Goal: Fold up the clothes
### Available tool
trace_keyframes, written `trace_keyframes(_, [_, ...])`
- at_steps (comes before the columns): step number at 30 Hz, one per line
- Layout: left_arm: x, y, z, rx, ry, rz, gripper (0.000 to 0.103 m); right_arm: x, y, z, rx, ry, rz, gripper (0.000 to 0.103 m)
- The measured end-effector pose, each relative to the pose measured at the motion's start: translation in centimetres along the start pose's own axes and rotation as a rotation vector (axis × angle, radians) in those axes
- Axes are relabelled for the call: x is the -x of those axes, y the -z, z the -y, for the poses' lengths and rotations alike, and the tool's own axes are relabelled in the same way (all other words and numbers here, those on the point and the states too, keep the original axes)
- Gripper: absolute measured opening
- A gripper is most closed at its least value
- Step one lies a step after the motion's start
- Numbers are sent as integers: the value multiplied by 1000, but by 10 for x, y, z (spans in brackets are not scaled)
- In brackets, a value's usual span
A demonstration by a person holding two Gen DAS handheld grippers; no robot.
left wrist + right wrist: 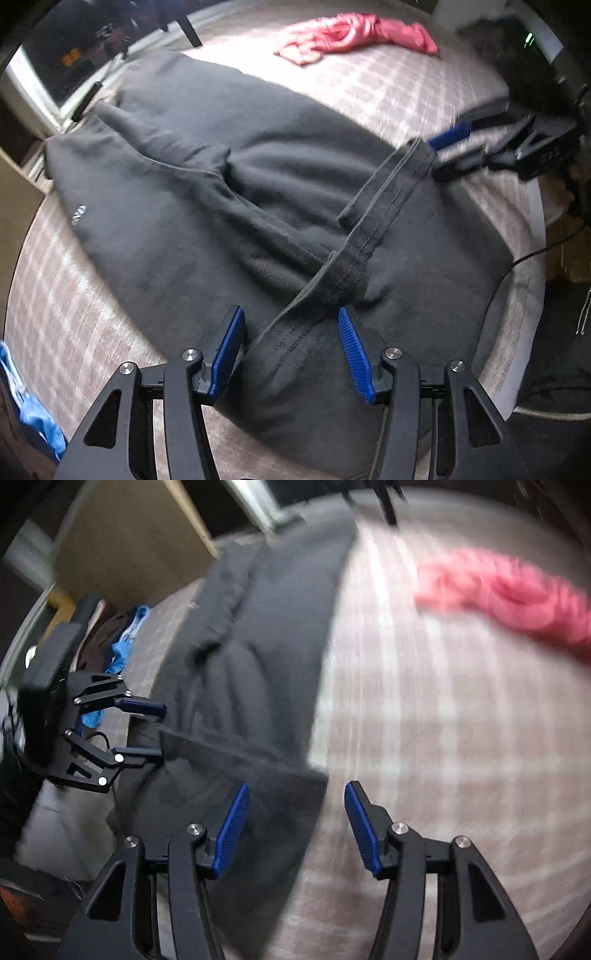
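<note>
A pair of dark grey sweatpants [207, 206] lies spread across a bed with a pale checked cover [388, 88], one cuffed leg end folded back over the rest. The left gripper [291, 354] hangs just above that folded part, its blue pads apart with the ribbed hem [354, 251] running between them, not pinched. The right gripper [297, 827] is likewise parted, astride the garment's edge, gripping nothing (this view is badly blurred). A crumpled pink garment [354, 35] lies well apart on the cover. Blue cloth [123, 642] sits off the bed's side among other items; whether in a container I cannot tell.
</note>
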State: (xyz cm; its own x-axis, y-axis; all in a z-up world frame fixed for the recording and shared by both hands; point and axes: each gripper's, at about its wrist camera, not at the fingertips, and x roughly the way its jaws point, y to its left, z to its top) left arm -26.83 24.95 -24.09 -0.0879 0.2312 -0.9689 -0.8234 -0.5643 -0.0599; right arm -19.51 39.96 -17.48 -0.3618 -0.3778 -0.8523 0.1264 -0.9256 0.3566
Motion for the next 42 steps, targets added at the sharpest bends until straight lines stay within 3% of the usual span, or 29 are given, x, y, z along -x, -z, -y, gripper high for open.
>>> trace_keyframes(6, [4, 1, 1, -32, 77, -3, 51, -24, -38, -46, 337, -185, -111, 53])
trace_keyframes(11, [2, 2, -4, -15, 127, 4, 47, -67, -48, -62, 492, -196, -264, 53])
trace_keyframes(15, [3, 3, -6, -5, 152, 28, 39, -76, -45, -74, 623, -202, -314, 53])
trace_keyframes(16, [4, 3, -7, -4, 158, 33, 37, -76, -45, -75, 636, -207, -319, 49])
trace_keyframes(19, [6, 6, -7, -10, 164, 51, 27, -79, -48, -74, 645, -208, -343, 19])
trace_keyframes(20, [6, 7, -8, -13, 161, 55, 24, -79, -50, -73, 641, -224, -354, 14])
trace_keyframes(23, [9, 8, -7, -13, 179, 66, 11, -76, -49, -78, 675, -222, -354, 12])
trace_keyframes(26, [16, 10, 1, -31, 161, 80, 9, -71, -47, -85, 705, -210, -341, 11])
trace_keyframes(31, [41, 16, 7, -8, 143, 121, 8, -52, -52, -99, 765, -283, -294, 10])
trace_keyframes(35, [40, 17, 5, 16, 129, 109, 10, -78, -63, -88, 758, -257, -333, 12])
trace_keyframes(38, [30, 14, -2, 59, 81, 72, 19, -93, -69, -82, 705, -215, -383, 20])
trace_keyframes(40, [37, 15, -9, 100, 62, 87, 18, -73, -79, -75, 650, -207, -325, 31])
trace_keyframes(42, [51, 20, -15, 138, 56, 117, 25, -40, -88, -60, 575, -207, -213, 45])
